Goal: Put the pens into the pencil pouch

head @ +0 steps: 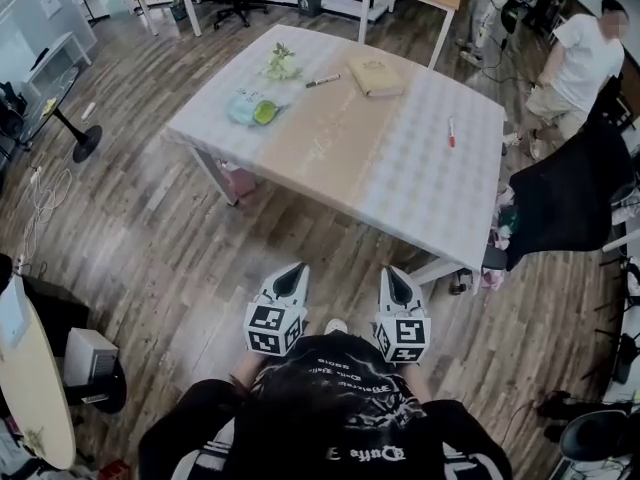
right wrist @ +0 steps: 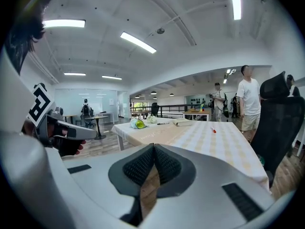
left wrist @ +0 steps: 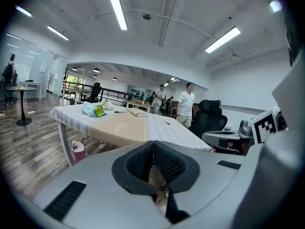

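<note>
— Pens?
— Black pen [head: 322,82] near the pencil pouch [head: 376,76], red pen [head: 451,131] well apart, all on the table [head: 340,168].
— Obstacles?
— Black chair [head: 565,193] at the table's corner. Left hand-held gripper [head: 293,269] and right hand-held gripper [head: 397,273] are clenched, empty.

Table [head: 400,198]: pale checked cloth, tan strip across the middle.
On it: 1 tan pouch [head: 376,76] near the far edge; 1 black pen [head: 322,81] just left of it, not touching; 1 red pen [head: 451,132] well apart, toward the right edge; pale blue bundle [head: 243,106] at left, green item [head: 265,113] against it; whitish clump [head: 282,64] just behind.
</note>
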`<act>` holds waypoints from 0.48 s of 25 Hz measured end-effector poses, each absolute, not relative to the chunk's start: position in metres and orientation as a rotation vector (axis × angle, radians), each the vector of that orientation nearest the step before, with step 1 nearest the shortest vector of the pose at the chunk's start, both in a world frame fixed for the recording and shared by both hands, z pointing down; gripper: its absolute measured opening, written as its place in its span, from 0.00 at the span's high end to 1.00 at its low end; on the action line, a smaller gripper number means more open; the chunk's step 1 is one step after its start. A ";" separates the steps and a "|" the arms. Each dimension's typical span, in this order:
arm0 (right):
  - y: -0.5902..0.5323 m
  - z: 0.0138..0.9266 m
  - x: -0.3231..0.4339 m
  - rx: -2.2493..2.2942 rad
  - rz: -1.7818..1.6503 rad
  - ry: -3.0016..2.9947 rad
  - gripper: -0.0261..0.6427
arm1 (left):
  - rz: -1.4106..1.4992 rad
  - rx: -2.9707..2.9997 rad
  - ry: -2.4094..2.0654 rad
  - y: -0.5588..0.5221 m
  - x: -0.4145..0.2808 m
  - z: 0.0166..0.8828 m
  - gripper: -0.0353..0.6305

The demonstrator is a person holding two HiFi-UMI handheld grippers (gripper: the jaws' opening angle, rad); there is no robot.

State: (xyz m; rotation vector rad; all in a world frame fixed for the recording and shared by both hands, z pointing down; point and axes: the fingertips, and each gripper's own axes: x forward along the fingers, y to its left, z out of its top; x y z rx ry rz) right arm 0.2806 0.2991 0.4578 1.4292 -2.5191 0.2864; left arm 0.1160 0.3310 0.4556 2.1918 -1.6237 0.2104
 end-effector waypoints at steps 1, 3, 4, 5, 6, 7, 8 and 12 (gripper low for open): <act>0.292 0.459 0.286 1.423 0.291 -2.524 0.95 | 0.210 2.184 -1.627 0.324 0.122 0.457 0.92; 0.279 0.461 0.298 1.415 0.303 -2.527 0.95 | 0.203 2.175 -1.629 0.310 0.134 0.459 0.92; 0.272 0.462 0.305 1.417 0.309 -2.524 0.95 | 0.199 2.173 -1.627 0.303 0.140 0.460 0.92; 0.266 0.464 0.311 1.423 0.315 -2.519 0.95 | 0.198 2.174 -1.623 0.297 0.146 0.461 0.92; 0.260 0.466 0.316 1.429 0.323 -2.515 0.95 | 0.201 2.175 -1.619 0.292 0.151 0.463 0.92; 0.256 0.468 0.320 1.432 0.332 -2.511 0.95 | 0.208 2.176 -1.615 0.287 0.154 0.464 0.92; 0.252 0.470 0.323 1.432 0.339 -2.509 0.95 | 0.214 2.174 -1.610 0.282 0.158 0.467 0.92; 0.236 0.475 0.330 1.427 0.360 -2.507 0.95 | 0.225 2.155 -1.587 0.263 0.164 0.476 0.92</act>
